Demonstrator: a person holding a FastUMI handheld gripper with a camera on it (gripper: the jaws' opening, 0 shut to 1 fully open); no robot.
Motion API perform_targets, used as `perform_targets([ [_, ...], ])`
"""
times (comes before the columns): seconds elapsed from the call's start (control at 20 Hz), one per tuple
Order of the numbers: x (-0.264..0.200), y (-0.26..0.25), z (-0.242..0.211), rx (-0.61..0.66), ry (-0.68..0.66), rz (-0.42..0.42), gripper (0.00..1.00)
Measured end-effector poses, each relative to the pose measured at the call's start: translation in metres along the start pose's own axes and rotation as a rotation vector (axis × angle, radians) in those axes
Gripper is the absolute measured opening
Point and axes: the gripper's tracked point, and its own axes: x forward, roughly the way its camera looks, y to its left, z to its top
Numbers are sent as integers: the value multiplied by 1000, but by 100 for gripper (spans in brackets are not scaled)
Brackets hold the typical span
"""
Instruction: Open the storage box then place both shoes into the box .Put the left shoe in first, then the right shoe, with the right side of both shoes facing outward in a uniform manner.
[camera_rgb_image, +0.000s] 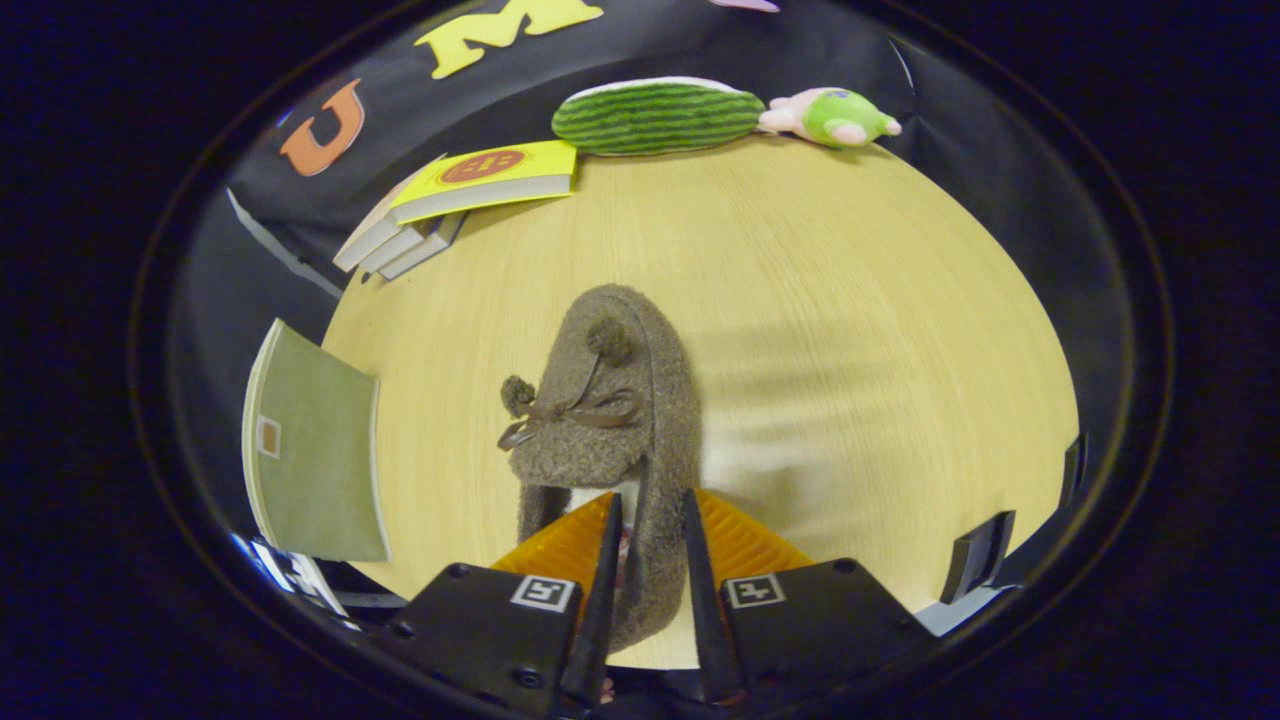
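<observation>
A brown fuzzy slipper-style shoe (610, 400) with a ribbon bow and two pompoms points away from me over the pale wooden table (850, 300). My gripper (648, 515) is shut on the shoe's right side wall near the heel, one finger inside the opening and one outside. The heel end hangs between the fingers, close to the camera. The shoe seems lifted off the table, with a soft shadow to its right.
A stack of books (450, 200) with a yellow cover on top lies at the far left. A green striped plush (655, 115) and a small pink-green toy (835, 115) rest at the far edge. A green book (310, 450) lies at the near left. A dark part (975, 555) shows at the near right.
</observation>
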Motion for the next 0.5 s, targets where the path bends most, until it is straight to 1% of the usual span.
perform_targets([
  [0.05, 4, 1, 0, 19, 1, 7, 24],
  [0.1, -1, -2, 1, 47, -5, 11, 18],
  [0.15, -3, 1, 1, 66, 0, 23, 6],
  [0.25, -6, 7, -2, 115, 7, 49, 6],
  [0.5, -32, 40, -3, 173, 0, 88, 6],
])
